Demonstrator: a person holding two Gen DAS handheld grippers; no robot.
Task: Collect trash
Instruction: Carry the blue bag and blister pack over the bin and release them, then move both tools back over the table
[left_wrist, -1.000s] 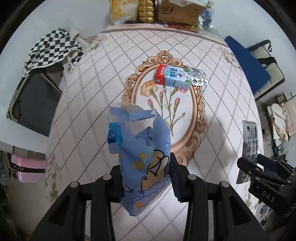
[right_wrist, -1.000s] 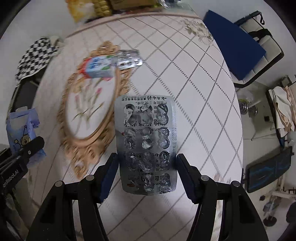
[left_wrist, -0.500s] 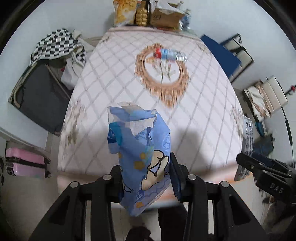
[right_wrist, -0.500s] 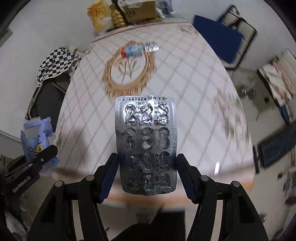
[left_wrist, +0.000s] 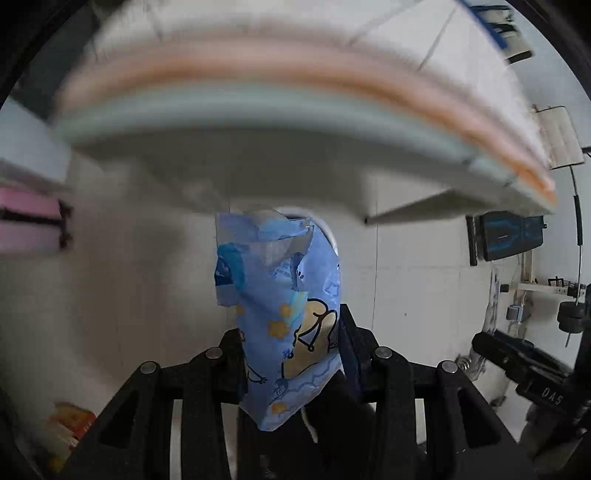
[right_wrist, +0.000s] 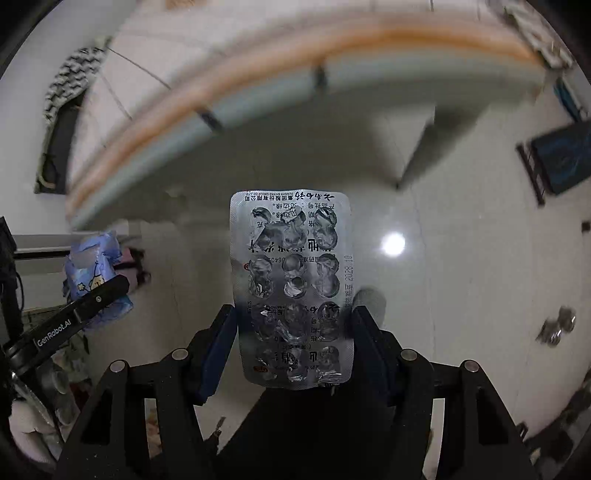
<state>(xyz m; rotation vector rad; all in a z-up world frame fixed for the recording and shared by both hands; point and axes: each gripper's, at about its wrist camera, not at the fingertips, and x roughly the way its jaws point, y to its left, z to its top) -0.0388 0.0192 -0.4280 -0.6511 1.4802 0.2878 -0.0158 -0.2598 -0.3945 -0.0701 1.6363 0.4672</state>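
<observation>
Left gripper (left_wrist: 291, 347) is clamped on a crumpled blue cartoon-print wrapper (left_wrist: 284, 302), which stands up toward 12 o'clock. Right gripper (right_wrist: 293, 345) pinches an emptied foil blister pack (right_wrist: 291, 288) by its side edges. Both point steeply down at pale floor tiles (right_wrist: 461, 258); the blurred table edge (left_wrist: 295, 107) arcs across 12 o'clock. No bin identifiable. Risks: the edge-held blister could bow and slip; releasing without a bin in view could drop both on the floor.
</observation>
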